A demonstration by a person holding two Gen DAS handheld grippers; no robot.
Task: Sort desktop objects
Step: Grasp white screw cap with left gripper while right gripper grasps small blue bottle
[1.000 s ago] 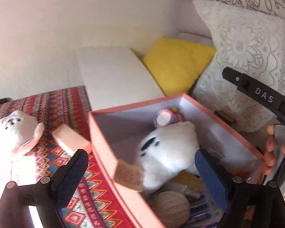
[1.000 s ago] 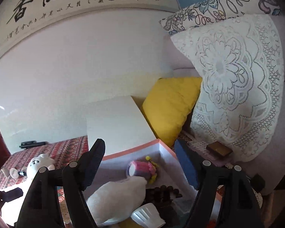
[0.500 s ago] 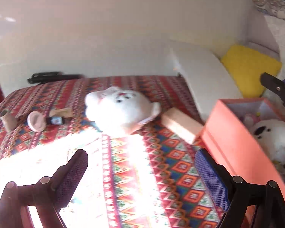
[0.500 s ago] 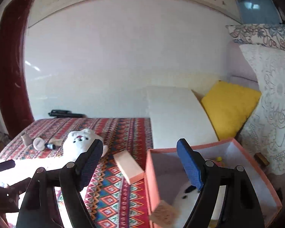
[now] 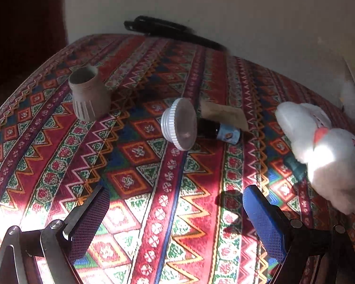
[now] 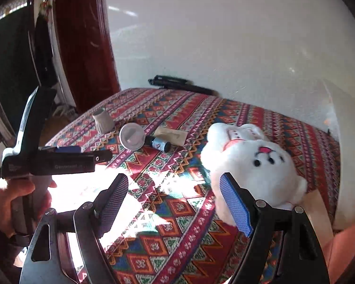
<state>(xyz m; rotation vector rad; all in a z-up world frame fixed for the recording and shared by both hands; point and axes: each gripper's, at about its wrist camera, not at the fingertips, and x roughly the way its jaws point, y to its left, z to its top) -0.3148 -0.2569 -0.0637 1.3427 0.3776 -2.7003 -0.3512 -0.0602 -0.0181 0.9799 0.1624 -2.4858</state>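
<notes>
Left gripper (image 5: 175, 215) gaping, empty, over patterned cloth (image 5: 139, 170). Right gripper (image 6: 175, 203) likewise wide, empty.

Small bottle (image 5: 202, 127) at 12 o'clock: light, rigid, probably glass; round, rolls. Pinch across dark body behind wide cap.

Plush toy (image 6: 253, 165) at 2 o'clock: soft, light, squashes; grab deep mid-body.

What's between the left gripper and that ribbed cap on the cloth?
Nothing visible. Only bare patterned cloth lies between the open left gripper and the ribbed cap. The small bottle lies behind the cap.
</notes>
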